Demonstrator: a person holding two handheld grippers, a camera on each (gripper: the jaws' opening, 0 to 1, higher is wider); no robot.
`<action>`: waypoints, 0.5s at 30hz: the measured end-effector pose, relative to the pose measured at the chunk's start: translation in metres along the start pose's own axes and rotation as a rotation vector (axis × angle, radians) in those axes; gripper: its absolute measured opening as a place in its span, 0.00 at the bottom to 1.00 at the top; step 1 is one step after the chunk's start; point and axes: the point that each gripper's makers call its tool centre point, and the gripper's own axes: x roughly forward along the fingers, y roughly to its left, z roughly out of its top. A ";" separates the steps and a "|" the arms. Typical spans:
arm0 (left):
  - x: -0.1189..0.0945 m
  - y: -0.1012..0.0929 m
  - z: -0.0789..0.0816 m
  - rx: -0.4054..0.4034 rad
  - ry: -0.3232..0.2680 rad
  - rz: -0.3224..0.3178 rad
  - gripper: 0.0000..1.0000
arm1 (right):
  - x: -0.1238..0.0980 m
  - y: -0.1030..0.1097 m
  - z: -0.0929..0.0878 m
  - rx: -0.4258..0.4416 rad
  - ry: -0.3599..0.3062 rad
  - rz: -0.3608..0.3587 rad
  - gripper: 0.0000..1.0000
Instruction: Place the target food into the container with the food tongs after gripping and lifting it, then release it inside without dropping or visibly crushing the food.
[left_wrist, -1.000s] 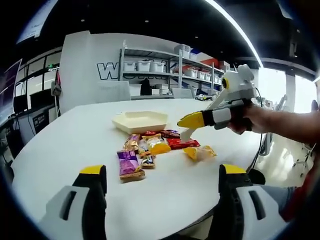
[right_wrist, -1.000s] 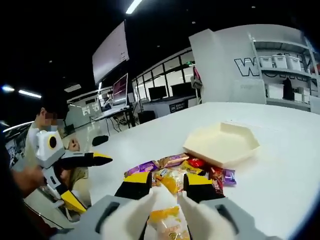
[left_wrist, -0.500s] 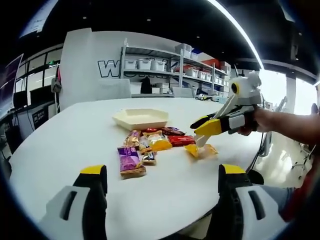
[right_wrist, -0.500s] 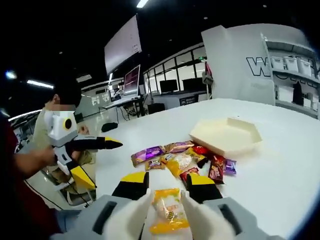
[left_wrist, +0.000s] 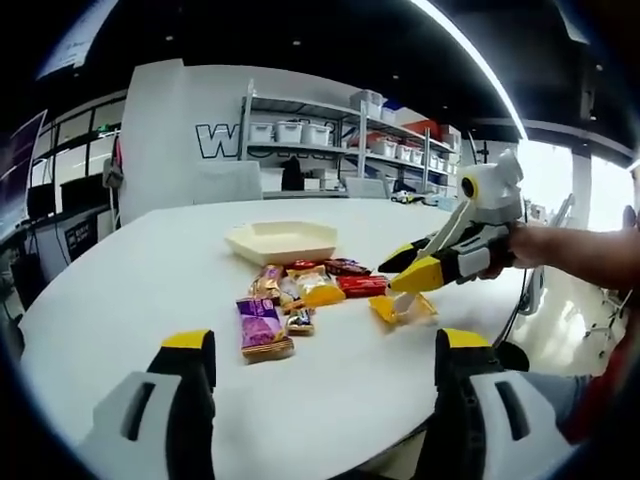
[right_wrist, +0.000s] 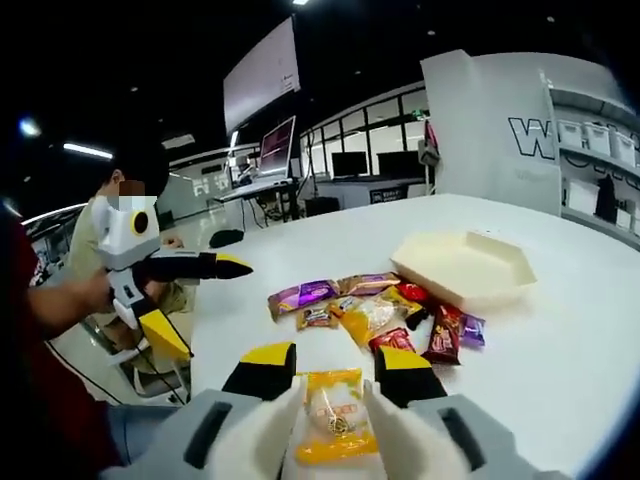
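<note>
Right gripper fingers straddle a yellow snack pack lying on the table, not visibly clamping it, near the tray; left gripper hangs wide open, empty.

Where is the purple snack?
In the left gripper view, the purple snack lies on the white table, at the left, near end of the snack pile.

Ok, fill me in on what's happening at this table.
A person holds a gripper in each hand over a white table. The right gripper is lowered over a yellow snack packet, jaws open on either side of it, not yet closed. The left gripper hovers open, apart from the pile of wrapped snacks. The cream hexagonal tray behind the pile holds nothing.
</note>
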 end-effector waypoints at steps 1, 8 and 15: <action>0.000 0.000 0.000 0.001 -0.001 0.000 0.88 | 0.000 0.000 0.000 0.000 0.002 0.000 0.26; 0.001 -0.002 0.001 0.011 0.001 -0.005 0.87 | -0.007 0.003 -0.001 -0.016 0.013 0.030 0.26; 0.003 -0.005 0.002 0.017 0.004 -0.010 0.87 | -0.003 0.004 -0.009 -0.079 0.042 0.025 0.27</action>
